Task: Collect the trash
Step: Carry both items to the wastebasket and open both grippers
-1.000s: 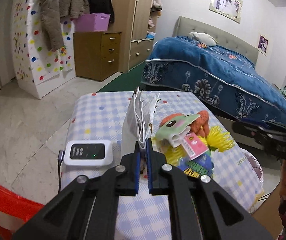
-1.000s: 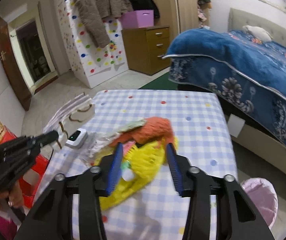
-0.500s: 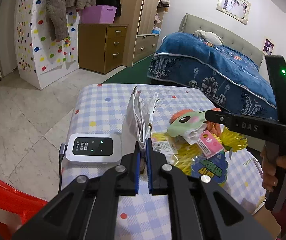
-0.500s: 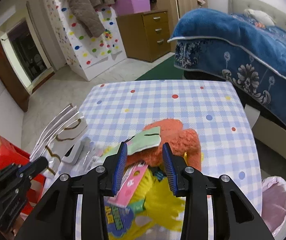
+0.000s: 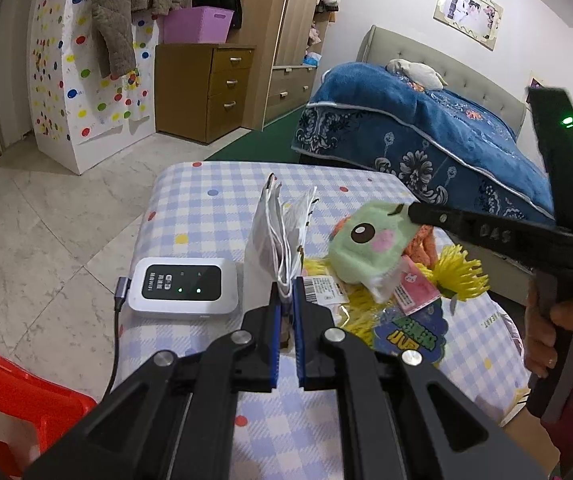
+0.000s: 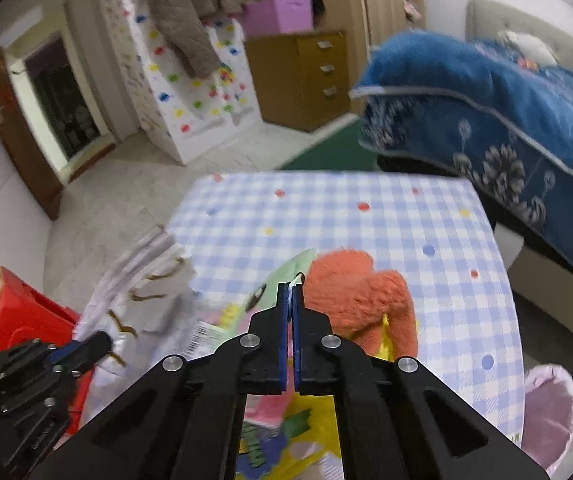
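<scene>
Bedroom, checked-cloth bench in front of a blue bed. Left tongs: clamped on the near edge of an upright white paper bag. Right tongs: jaws just closed, pinching the far edge of a green plush sock atop the trash pile of wrappers. White router left of bag

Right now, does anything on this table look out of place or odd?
Yes. The right gripper is shut on the edge of a green plush sock, which hardly looks like trash. A white pocket wifi device with lit indicators, cable attached, lies beside the white paper bag held by the left gripper.
</scene>
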